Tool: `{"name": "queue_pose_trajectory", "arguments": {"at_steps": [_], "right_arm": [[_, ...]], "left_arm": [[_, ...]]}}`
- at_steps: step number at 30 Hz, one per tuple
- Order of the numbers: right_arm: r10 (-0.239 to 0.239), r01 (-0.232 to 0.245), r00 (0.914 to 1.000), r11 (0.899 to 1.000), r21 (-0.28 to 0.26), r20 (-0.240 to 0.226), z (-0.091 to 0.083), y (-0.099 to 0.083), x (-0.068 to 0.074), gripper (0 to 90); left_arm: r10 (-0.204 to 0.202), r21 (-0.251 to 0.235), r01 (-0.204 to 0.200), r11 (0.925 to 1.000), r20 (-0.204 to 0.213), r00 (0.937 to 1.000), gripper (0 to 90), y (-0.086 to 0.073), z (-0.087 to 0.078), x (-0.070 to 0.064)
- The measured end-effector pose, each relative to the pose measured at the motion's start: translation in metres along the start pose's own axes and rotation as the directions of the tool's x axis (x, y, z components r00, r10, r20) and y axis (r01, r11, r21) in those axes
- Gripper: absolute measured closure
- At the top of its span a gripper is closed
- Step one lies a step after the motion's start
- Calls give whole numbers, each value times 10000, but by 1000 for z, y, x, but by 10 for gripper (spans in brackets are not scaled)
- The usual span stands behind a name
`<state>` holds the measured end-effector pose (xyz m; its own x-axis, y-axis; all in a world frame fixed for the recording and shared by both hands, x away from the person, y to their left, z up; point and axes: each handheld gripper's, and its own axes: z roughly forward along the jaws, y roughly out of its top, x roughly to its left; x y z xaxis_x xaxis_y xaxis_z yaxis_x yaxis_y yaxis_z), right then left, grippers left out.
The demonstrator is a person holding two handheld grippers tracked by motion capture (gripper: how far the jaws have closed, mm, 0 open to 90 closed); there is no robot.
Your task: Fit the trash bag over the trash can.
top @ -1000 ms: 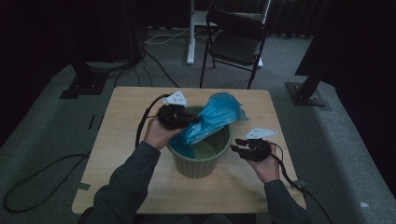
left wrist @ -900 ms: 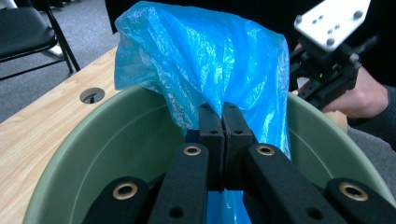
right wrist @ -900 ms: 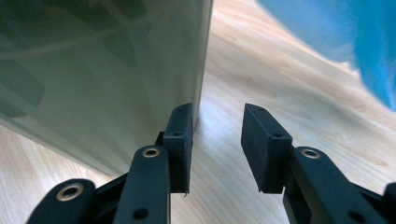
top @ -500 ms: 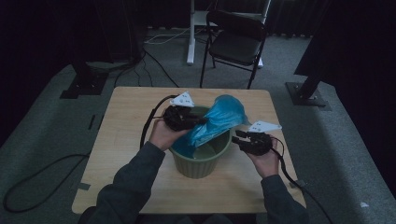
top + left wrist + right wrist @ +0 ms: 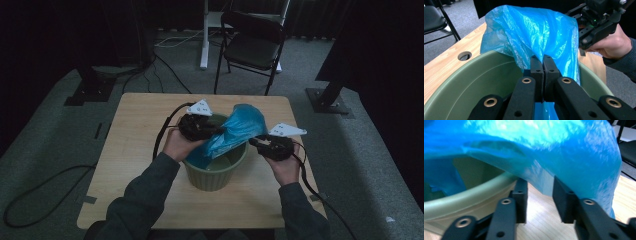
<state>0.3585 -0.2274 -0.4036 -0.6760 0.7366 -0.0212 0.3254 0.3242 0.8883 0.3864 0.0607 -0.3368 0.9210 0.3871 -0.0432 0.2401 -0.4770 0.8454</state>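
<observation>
Nearest, both dark-sleeved forearms come up from the bottom edge, flanking the round olive-green plastic bin (image 5: 215, 172) on the light wooden table (image 5: 135, 135). Left gripper (image 5: 543, 65), held over the bin's rim, is clamped on the crinkly blue plastic bag (image 5: 235, 131), which drapes from inside the bin up over its far rim. Right gripper (image 5: 539, 195), just right of the bin, has jaws parted under the bag's edge, gripping nothing.

Black folding chair (image 5: 252, 45) (behind table (image 5: 135, 130))
</observation>
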Motion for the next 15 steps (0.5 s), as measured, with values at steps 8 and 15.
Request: {"name": "queue_pose_trajectory", "arguments": {"at_steps": [8,15], "right_arm": [[-181,181,9996,9998,-17,-217,-1,2,0,895],[-243,243,9996,9997,-55,-120,-6,3,-1,900]], "left_arm": [[24,72,-22,10000,-167,9999,871,-3,-4,2],[-104,142,110,9998,-397,9992,842,-10,-10,6]]}}
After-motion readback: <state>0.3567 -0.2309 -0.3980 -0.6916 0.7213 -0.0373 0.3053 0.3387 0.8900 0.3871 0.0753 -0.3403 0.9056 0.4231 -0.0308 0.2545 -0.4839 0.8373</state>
